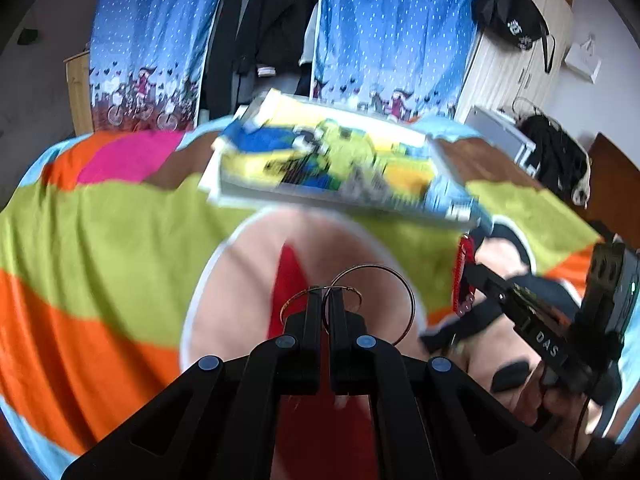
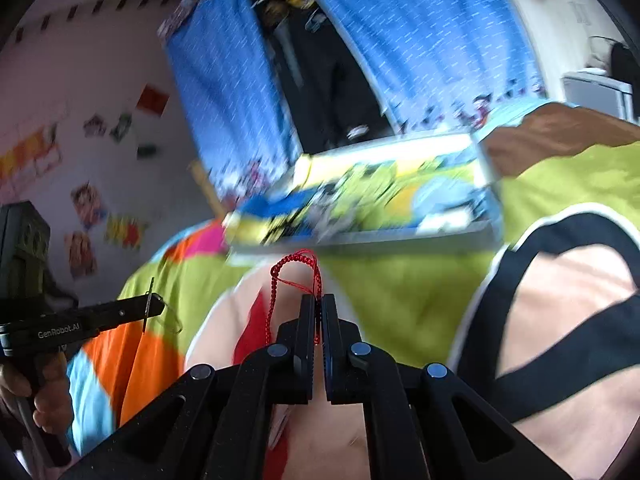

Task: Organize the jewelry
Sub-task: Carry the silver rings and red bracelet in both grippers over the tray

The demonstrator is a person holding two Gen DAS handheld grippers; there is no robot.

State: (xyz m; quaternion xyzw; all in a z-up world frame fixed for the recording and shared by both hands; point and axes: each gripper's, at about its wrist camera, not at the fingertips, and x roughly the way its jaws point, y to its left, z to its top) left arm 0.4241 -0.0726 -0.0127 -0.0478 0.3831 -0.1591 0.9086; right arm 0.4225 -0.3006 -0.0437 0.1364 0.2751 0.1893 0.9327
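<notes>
Readable writing: "GenRobot.AI" in white along the body of the left gripper, seen side-on at 9 o'clock in the right wrist view. "DAS" on the body of the right gripper, at 3 o'clock in the left wrist view. White characters on a black bag hanging at 1 o'clock, too small to read.

Left gripper, own view: jaws pressed nearly together, pinching two thin metal hoops. The larger ring stands out toward 1 o'clock of the tips, the smaller pokes toward 10 o'clock. Both are clear of the blanket. From the right wrist view the hoops show only as a thin edge-on line and a faint wire loop.

Right gripper, own view: jaws almost closed on a red braided cord bracelet, its loop arching up toward 11 o'clock, a strand trailing down at 7 o'clock. In the left view the bracelet shows as a red blurred strip at the tips.

Flat picture box lies on the blanket at 12 o'clock in both views. Its print is smeared by motion blur, and lettering at its corner is unreadable. Wall pictures at 9 o'clock are blurred too. A hand grips the left handle, cut off by the frame edge.
</notes>
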